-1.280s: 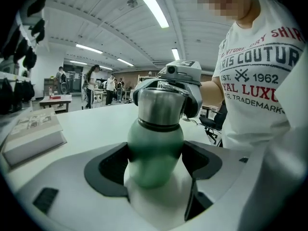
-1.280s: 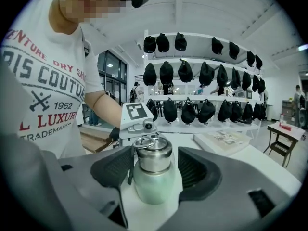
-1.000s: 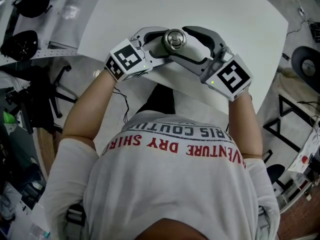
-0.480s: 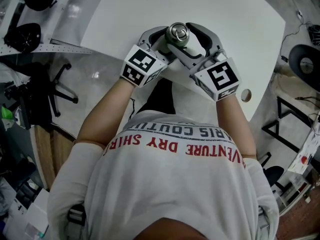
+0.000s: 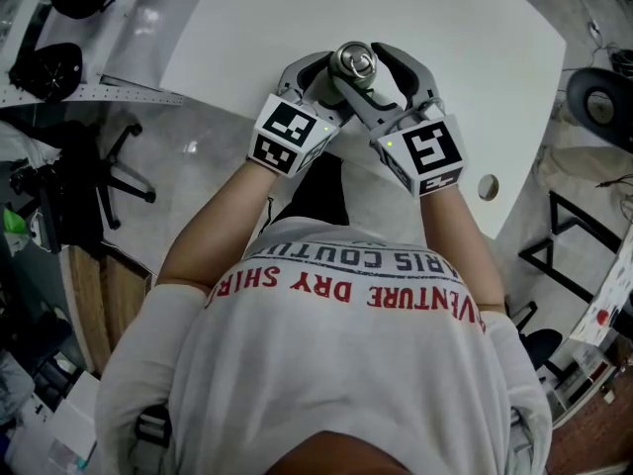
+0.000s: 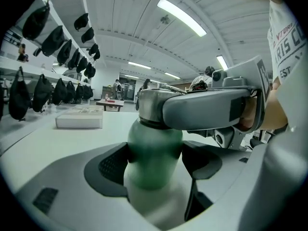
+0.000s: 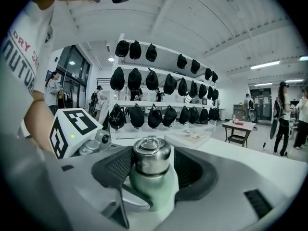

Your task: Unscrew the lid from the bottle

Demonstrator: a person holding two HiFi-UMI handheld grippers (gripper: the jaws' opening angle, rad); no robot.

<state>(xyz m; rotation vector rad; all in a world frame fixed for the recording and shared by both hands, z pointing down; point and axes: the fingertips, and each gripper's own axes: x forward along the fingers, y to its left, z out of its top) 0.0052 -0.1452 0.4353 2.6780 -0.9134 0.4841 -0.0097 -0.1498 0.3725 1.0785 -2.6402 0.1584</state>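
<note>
Two grippers meet over the near edge of the white table [image 5: 465,28], at the upper centre of the head view, with the bottle between them. The left gripper [image 5: 324,79] is clenched on the bottle [image 6: 153,158]. In the left gripper view its dark pads [image 6: 115,162] press both sides of the green body just below the neck. The bottle stands upright in the middle of that frame.

The right gripper [image 5: 364,75] comes in from the right of the head view and sits higher, around the lid [image 5: 354,61]. Its jaws have just been closing. The right gripper view shows the steel lid, topped by a small ring [image 7: 150,140], between the ribbed pads, which lie against its two sides, so this claw is grasping the lid. The lid sits down on the bottle's neck.

In the left gripper view one grey finger [image 6: 207,110] of the right gripper crosses in front of the lid. In the head view the person's bare forearms [image 5: 213,231] run down from the grippers to a white shirt [image 5: 346,364].

A flat white box [image 6: 79,118] lies farther back on the table, at the left of the left gripper view. Black caps [image 7: 144,83] hang in rows across the upper middle of the right gripper view.
</note>
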